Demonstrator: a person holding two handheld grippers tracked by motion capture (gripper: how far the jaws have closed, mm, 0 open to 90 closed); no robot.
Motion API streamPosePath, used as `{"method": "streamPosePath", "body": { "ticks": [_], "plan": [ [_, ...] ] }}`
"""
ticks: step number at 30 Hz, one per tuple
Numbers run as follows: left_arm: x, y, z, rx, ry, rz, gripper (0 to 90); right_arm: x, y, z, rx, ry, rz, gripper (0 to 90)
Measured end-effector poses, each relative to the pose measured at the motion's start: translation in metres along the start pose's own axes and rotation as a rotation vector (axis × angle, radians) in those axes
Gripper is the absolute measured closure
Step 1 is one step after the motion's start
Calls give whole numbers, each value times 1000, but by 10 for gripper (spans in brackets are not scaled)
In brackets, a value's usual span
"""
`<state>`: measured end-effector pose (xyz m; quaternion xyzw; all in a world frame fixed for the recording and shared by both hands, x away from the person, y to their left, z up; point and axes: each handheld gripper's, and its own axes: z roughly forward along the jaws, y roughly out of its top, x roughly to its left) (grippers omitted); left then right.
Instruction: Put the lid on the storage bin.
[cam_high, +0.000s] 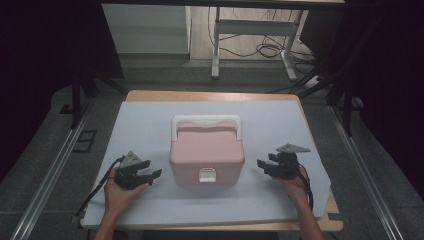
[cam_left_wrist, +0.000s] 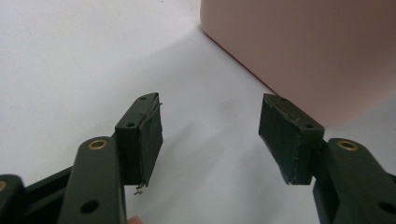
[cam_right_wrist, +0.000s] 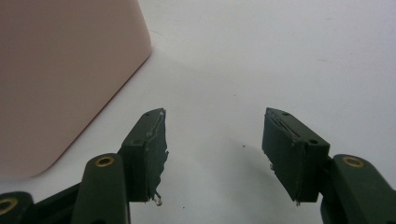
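From the high view I see the pink lidded box (cam_high: 207, 154) sitting near the middle of the pale sheet (cam_high: 150, 125) that covers the wooden table (cam_high: 210, 95), its white handle (cam_high: 206, 121) folded toward the far side and a white latch (cam_high: 207, 174) on the near face. My left gripper (cam_high: 154, 175) sits to the box's left and my right gripper (cam_high: 262, 165) to its right, each near the box but apart from it, both pointing inward. Beyond the table I can make out grey floor, a white desk frame (cam_high: 250, 30) and loose cables (cam_high: 270, 50). In the left gripper view the jaws stand wide apart with nothing between them, low over the sheet, and the box's pink wall (cam_left_wrist: 308, 46) rises ahead at the right. In the right gripper view the jaws are likewise spread wide and empty, with the box's rounded corner (cam_right_wrist: 70, 79) at the left.
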<state>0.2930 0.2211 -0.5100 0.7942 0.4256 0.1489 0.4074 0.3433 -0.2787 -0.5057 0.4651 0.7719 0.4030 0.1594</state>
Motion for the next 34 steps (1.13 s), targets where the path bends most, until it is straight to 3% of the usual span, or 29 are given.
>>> {"method": "streamPosePath", "body": {
  "ticks": [34],
  "plan": [
    [-1, 0, -4, -9, -6, -4, 397, -5, -2, -7, -17, 13, -3, 412]
  ]
}}
